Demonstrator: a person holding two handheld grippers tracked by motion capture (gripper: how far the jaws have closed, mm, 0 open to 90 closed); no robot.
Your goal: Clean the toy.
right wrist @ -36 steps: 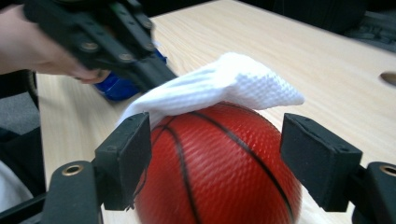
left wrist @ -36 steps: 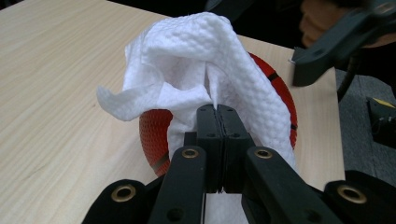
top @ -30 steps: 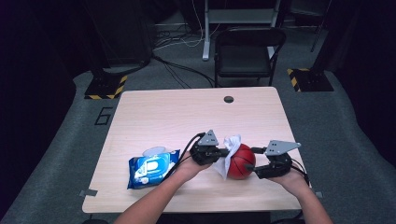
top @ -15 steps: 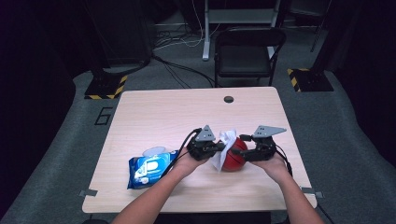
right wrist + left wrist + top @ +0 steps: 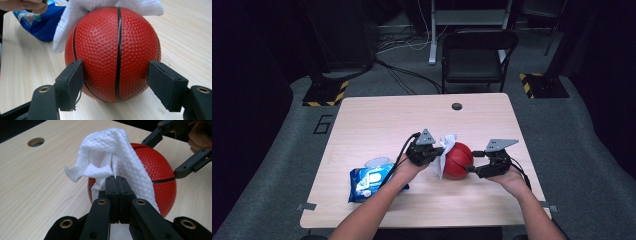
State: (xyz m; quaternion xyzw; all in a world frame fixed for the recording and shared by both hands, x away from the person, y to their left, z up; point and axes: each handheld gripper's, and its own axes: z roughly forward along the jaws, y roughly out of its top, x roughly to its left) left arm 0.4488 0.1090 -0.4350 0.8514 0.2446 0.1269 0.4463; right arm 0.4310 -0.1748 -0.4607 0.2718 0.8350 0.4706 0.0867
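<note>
While the left gripper (image 5: pixel 432 152) has its 2 jaws pressed together on a fold of the white wipe (image 5: pixel 110 157), that wipe drapes over the top and near side of the red ball (image 5: pixel 112 50) as the left gripper view shows it. On the other side, the right gripper (image 5: pixel 472 169) has its 2 jaws spread around the ball; in the right gripper view the left pad touches the ball's skin, while the right pad sits at its edge, and whether it presses I cannot tell. Those jaws have just been shifting slightly, with the ball between them.

On the tabletop (image 5: pixel 377 120) the ball rests right of the middle, closer to the near edge than to the far one. A blue wipe pack (image 5: pixel 372 180) lies near the near left corner, well apart from the ball. A small round hole (image 5: pixel 456 106) sits by the far edge. Bare wood stretches across the far half and along the right edge beyond the right gripper.
</note>
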